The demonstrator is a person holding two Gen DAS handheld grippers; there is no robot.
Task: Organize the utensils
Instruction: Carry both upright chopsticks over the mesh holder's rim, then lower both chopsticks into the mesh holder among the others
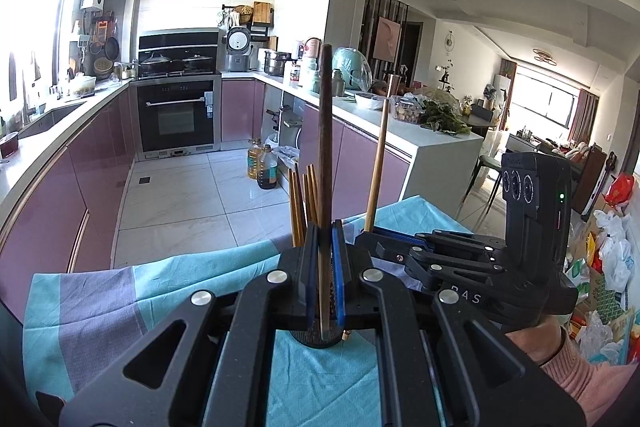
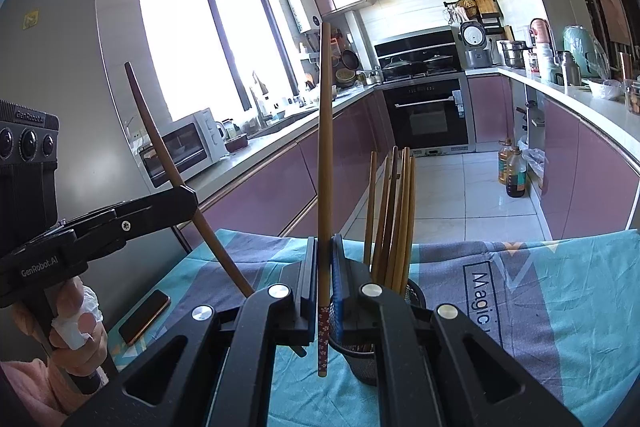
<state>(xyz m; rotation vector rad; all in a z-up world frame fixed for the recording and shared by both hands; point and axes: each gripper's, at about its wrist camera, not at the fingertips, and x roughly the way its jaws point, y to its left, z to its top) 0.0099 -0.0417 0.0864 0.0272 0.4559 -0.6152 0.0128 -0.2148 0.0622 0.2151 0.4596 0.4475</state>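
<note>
Left gripper (image 1: 325,251) is clamped on one dark chopstick (image 1: 326,147), held upright above the black mesh holder (image 2: 360,359). Right gripper (image 2: 324,259) grasps a lighter chopstick (image 2: 325,147), also upright. The holder stands on the table's blue cloth (image 2: 560,307), well in from the edges, other chopsticks (image 2: 394,219) inside

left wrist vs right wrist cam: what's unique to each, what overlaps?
Left wrist only: the living room and the greens on the counter.

Right wrist only: the phone on the cloth, the microwave and the window.

Both: each gripper, left and right, shut on one chopstick, the holder with more chopsticks, the teal cloth and the oven.
</note>
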